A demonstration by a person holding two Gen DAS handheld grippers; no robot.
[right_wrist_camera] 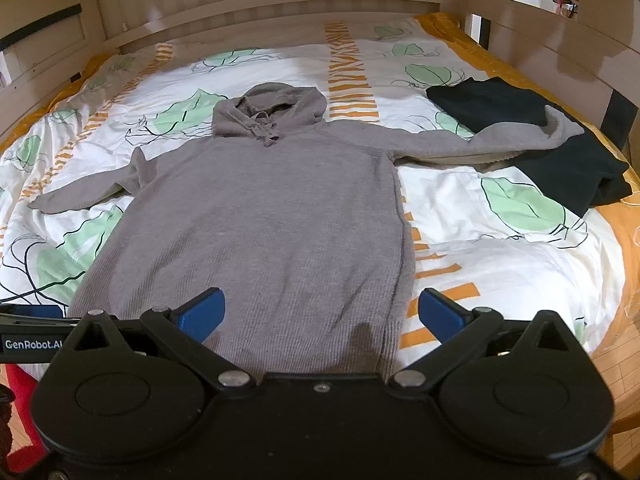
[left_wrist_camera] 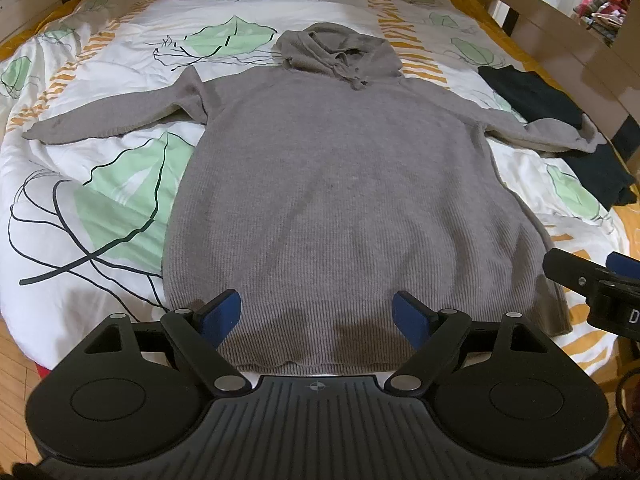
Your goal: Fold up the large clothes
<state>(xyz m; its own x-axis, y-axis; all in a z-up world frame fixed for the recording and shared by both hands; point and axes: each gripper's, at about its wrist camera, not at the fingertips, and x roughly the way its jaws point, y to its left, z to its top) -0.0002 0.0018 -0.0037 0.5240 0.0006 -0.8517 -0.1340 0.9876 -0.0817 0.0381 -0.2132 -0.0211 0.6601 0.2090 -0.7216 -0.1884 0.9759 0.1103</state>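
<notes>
A long grey knitted hoodie (left_wrist_camera: 340,184) (right_wrist_camera: 264,220) lies flat and face up on the bed, hood at the far end, both sleeves spread sideways. Its right sleeve end (right_wrist_camera: 560,128) rests on a dark garment. My left gripper (left_wrist_camera: 317,316) hovers over the hem near the middle, open, with nothing between its blue pads. My right gripper (right_wrist_camera: 320,314) hangs above the hem's right corner, open wide and empty. The right gripper also shows at the right edge of the left wrist view (left_wrist_camera: 592,280). The left gripper shows at the left edge of the right wrist view (right_wrist_camera: 32,336).
The bed carries a white duvet (right_wrist_camera: 500,264) with green leaf and orange prints. A folded black garment (right_wrist_camera: 532,136) (left_wrist_camera: 560,120) lies at the far right. A wooden bed frame (right_wrist_camera: 280,4) encloses the far and right sides. Wooden floor (left_wrist_camera: 16,360) shows below the near edge.
</notes>
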